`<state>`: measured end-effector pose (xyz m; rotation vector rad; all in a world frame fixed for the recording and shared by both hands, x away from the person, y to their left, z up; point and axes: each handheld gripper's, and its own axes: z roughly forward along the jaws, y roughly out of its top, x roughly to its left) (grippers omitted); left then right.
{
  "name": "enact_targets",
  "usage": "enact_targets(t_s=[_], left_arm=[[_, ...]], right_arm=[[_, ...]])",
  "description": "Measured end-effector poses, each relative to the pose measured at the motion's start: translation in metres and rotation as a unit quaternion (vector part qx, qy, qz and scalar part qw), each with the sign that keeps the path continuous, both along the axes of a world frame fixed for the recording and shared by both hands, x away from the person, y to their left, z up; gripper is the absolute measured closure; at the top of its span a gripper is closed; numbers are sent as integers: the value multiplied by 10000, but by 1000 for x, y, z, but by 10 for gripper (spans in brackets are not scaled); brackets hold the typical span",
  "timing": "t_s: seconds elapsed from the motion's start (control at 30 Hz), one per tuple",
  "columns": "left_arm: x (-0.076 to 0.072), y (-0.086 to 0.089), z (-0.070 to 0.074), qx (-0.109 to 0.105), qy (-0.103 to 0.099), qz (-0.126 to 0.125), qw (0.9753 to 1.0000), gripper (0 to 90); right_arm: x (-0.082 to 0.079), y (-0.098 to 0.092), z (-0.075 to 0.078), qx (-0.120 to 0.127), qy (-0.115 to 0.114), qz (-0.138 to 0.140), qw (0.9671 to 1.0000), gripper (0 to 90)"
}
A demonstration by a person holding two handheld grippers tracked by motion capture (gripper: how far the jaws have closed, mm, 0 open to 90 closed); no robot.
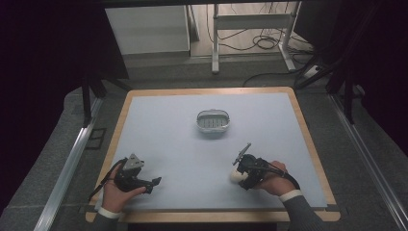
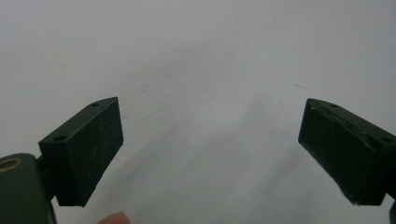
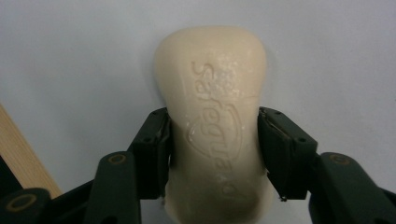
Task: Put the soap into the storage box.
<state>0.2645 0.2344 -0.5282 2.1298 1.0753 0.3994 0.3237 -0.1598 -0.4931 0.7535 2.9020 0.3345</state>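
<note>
A cream soap bar [image 3: 217, 135] sits clamped between the right gripper's [image 3: 215, 149] jaws, low over the table [image 1: 168, 139]; the left gripper [image 2: 210, 144] gapes empty, well apart.

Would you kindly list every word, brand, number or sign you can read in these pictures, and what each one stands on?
"Safeguard": embossed lengthwise on the cream soap bar that the right tool grips, read in the right gripper view.
The soap dish, the table and the left tool bear no readable text.
</note>
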Motion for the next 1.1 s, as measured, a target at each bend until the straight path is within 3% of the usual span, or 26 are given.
enact_targets(t_s=[0.27,1.1], left_arm=[[0,1,1,-14,-10,9,10000,70],[1,-1,-1,-31,34,-67,10000,69]], right_arm=[[1,1,5,-45,-83,28,10000,489],[14,-17,35,436,-385,-309,9978,489]])
